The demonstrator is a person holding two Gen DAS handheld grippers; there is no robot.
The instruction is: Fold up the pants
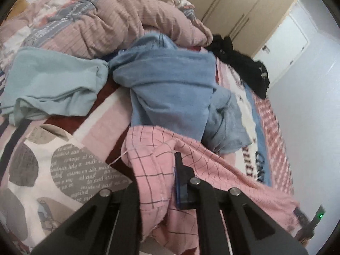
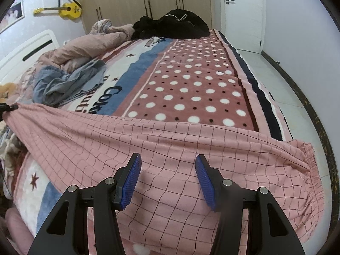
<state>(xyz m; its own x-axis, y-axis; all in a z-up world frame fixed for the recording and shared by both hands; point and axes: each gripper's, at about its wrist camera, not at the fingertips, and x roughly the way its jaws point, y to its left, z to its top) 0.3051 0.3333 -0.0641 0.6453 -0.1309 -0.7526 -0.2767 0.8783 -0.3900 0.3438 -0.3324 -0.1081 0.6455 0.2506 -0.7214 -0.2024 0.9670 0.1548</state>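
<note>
Pink checked pants lie stretched across the near end of the bed, elastic waistband at the right edge. My left gripper is shut on a bunched end of the pants; the fabric hides its left finger. That gripper shows at the far left of the right wrist view, holding the pants' end up. My right gripper is open and empty, just above the middle of the pants.
The bed blanket is pink with white dots. Blue jeans and a light blue garment lie crumpled behind. A pink quilt and black clothes sit farther back. The floor is at right.
</note>
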